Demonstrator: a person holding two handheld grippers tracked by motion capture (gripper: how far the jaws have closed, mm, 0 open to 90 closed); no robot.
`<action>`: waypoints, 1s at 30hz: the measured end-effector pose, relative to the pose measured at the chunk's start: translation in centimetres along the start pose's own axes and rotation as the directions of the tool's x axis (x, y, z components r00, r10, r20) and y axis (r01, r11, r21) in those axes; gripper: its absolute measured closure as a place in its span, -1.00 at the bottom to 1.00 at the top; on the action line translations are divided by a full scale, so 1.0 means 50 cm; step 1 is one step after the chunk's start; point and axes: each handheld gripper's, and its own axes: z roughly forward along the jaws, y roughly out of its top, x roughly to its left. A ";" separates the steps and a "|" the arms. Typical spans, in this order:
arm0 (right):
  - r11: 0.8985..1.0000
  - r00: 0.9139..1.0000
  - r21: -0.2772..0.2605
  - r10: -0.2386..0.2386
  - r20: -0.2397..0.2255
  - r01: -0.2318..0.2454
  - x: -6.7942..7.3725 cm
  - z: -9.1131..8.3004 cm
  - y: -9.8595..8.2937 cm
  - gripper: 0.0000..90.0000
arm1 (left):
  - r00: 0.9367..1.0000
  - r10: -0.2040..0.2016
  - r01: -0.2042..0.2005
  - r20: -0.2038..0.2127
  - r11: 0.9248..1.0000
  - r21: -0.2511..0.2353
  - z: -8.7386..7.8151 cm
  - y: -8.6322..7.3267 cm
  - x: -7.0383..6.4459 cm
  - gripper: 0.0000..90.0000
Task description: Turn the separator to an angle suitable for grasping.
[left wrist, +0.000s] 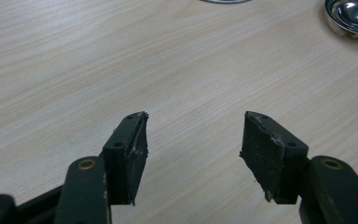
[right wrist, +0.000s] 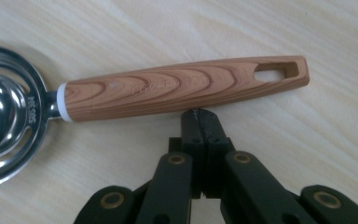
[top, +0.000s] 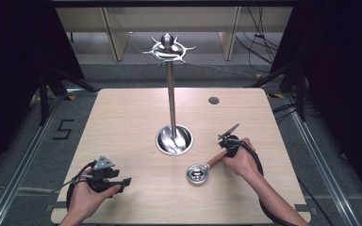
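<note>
Left gripper (top: 122, 181) rests low at the near left of the surface (top: 122, 122), jaws spread wide with nothing between them; in the left gripper view its pads (left wrist: 133, 154) hang over bare wood, idle. Right gripper (right wrist: 200, 116) sits at the near right, jaws pressed together, their tips just beside the wooden handle (right wrist: 182, 88) and apparently touching its near edge, not around it. The thing in hand is an egg separator (top: 199, 173): steel slotted cup (right wrist: 4, 121) toward the person's left, handle running up and right toward the right gripper (top: 228, 143), a hanging slot (right wrist: 275, 72) at the handle's far end. It lies flat on the surface, near the stand's base. Further back, the base dish (top: 174, 140) of a steel utensil stand, its pole (top: 171, 99) rising to a hooked ring (top: 168, 48) at the top. Judgement: the step is getting a grip on the handle, likely to hang the tool by its slot on a hook. To do it well, open the right jaws first, straddle the handle across its width around mid-length, and leave the slotted end free. Handle is smooth and rounded, so close squarely to stop it rolling; cup end is heavier and will sag if gripped too near the slot.
</note>
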 end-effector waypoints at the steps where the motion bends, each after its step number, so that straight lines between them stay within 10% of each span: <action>1: 0.999 0.999 0.009 -0.036 0.005 0.036 -0.003 0.003 0.004 1.00 | 1.000 0.001 -0.001 0.000 1.000 -0.001 0.000 0.000 0.000 -0.11; 2: 1.000 0.999 0.005 0.007 -0.047 -0.007 0.002 0.002 0.008 1.00 | 1.000 0.002 -0.002 0.000 1.000 -0.001 0.000 0.000 0.001 -0.11; 10: 0.999 0.999 -0.002 -0.040 0.002 0.040 0.013 0.011 0.025 1.00 | 1.000 0.002 -0.002 0.000 1.000 -0.002 0.000 0.000 0.001 -0.11; 24: 0.996 0.996 -0.064 -0.069 -0.065 0.064 0.052 0.017 0.033 1.00 | 1.000 -0.009 0.009 -0.002 1.000 -0.004 0.003 0.002 0.002 -0.10; 30: 0.997 0.999 -0.065 0.050 -0.010 -0.051 0.051 -0.017 0.028 0.85 | 1.000 -0.018 0.018 -0.001 1.000 0.001 0.004 0.002 0.004 -0.10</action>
